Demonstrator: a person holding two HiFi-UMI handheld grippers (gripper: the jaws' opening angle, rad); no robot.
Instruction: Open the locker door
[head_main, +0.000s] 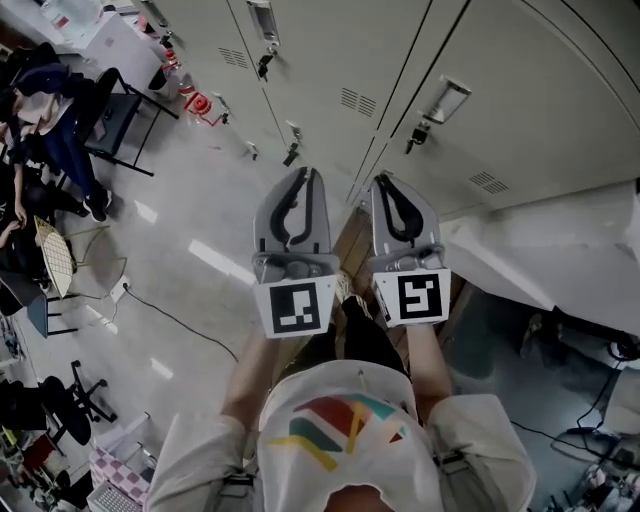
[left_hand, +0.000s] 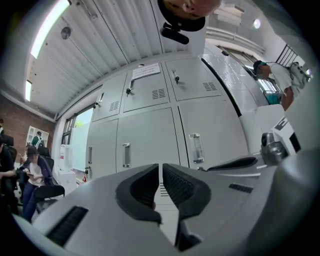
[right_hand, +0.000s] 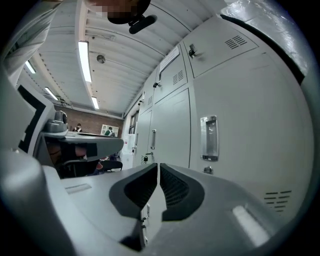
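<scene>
The pale grey sheet-metal locker door (right_hand: 250, 100), shut at one o'clock of the left gripper (head_main: 303, 174) and right gripper (head_main: 384, 182) (both pressed together, empty), is judged stiff yet light-swinging, best taken by its recessed steel handle (right_hand: 210, 138).

The pale grey, glossy floor (head_main: 200, 200) carries a row of tall grey metal lockers (head_main: 330, 70) along its far edge, a black-framed chair (head_main: 118, 118) at the left, a thin black cable (head_main: 178, 318) trailing across, and a black wheeled chair base (head_main: 82, 392) nearer.
</scene>
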